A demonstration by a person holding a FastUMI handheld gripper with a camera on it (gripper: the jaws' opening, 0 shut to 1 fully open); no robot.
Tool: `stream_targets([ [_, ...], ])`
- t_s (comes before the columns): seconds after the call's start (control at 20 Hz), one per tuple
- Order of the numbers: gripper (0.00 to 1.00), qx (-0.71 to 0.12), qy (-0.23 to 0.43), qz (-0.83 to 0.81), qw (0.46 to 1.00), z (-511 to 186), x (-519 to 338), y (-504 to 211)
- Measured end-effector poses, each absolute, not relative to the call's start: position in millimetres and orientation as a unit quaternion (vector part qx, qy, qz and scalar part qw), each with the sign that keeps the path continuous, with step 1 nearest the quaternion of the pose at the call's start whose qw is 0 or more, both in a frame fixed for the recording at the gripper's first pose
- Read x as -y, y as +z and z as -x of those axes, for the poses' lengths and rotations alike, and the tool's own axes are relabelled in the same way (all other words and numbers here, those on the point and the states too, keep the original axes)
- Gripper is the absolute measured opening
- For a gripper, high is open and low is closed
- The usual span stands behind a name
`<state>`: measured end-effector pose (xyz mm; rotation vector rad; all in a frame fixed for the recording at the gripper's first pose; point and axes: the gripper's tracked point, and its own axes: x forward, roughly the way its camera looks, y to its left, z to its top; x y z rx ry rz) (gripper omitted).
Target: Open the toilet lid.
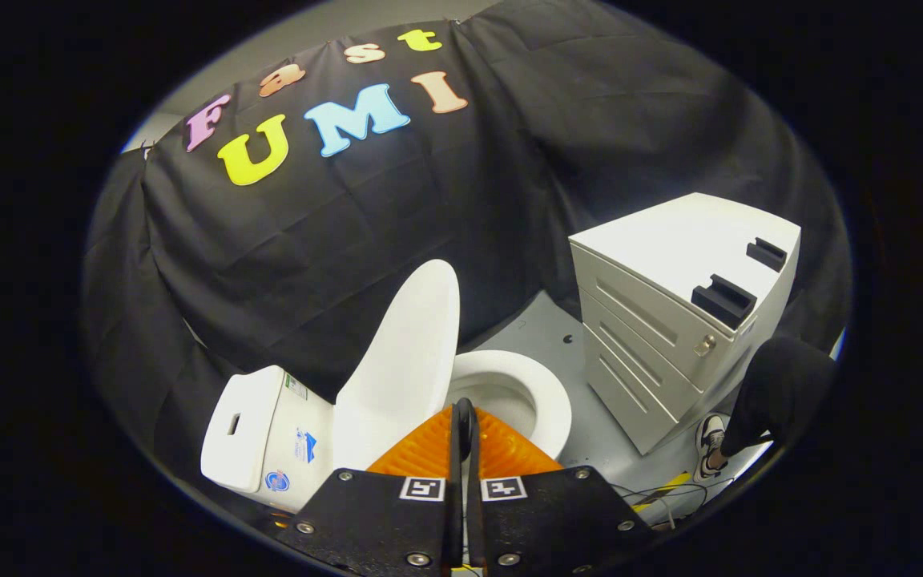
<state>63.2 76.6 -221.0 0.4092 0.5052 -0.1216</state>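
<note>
The white toilet lid point(405, 361) stands raised, leaning back toward the tank point(257, 429). Beside it the open white bowl and its seat rim point(550, 401) show, just beyond my fingers. My gripper point(464, 413) hangs above the toilet with its two orange fingers point(417, 453) pressed together. Nothing sits between them. The fingertips overlap the near part of the bowl rim in this view; I cannot tell whether they touch it.
A white drawer cabinet point(670, 320) stands right of the toilet, two black brackets on its top. A person's dark trouser leg and shoe point(766, 401) are beside the cabinet. Cables point(662, 493) lie on the grey floor near the fingers. Black cloth walls close in behind.
</note>
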Motion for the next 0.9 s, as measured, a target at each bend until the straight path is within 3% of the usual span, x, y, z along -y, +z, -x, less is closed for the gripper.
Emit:
stream_targets([
  [0.9, 0.02, -0.184, -0.024, -0.012, 0.983, -59.7, -136.4, -163.3],
])
